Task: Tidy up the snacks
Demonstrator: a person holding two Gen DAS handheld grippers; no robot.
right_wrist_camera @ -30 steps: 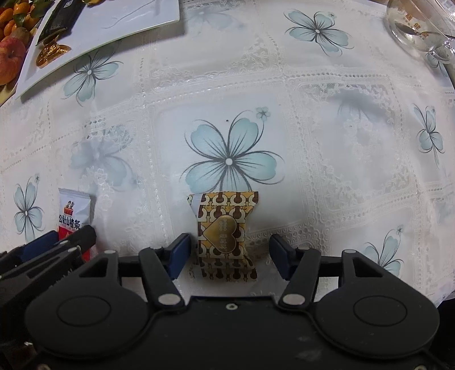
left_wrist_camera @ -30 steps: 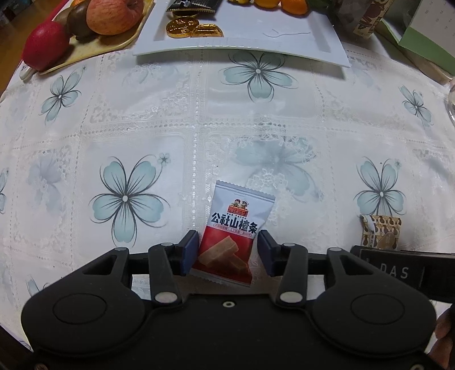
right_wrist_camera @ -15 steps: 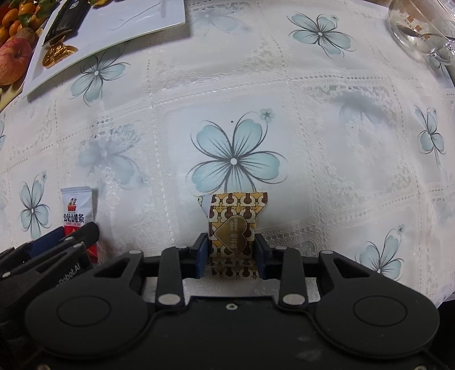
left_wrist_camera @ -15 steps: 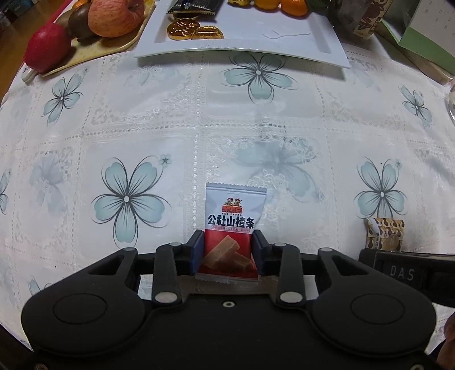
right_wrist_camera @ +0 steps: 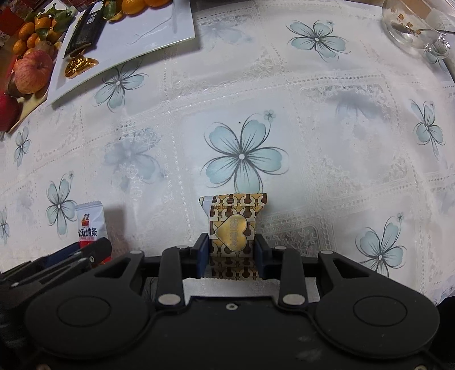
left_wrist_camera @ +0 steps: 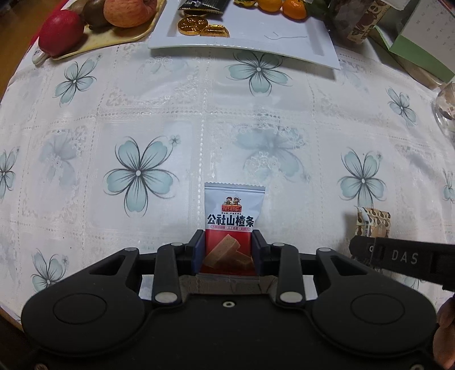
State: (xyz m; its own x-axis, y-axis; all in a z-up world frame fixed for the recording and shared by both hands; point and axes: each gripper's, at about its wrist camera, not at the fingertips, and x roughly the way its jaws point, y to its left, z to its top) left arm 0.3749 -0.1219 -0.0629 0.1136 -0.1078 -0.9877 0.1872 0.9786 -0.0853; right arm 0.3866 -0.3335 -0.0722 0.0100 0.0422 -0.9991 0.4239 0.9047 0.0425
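Red-white snack packet [left_wrist_camera: 231, 227] pinched in L gripper [left_wrist_camera: 227, 250], jaws closing on it. Gold-brown heart candy [right_wrist_camera: 233, 227] clamped in R gripper [right_wrist_camera: 231, 253]. Both above floral tablecloth [left_wrist_camera: 142, 113].

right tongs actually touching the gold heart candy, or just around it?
Touching. In the right wrist view, both fingers of the right tongs press flat against the sides of the gold heart candy, with no gap on either side.

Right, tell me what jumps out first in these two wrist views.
The left gripper has its jaws closing on a red-and-white hawthorn snack packet. The right gripper grips a gold-and-brown heart candy. Beyond, a white tray holds gold coins.
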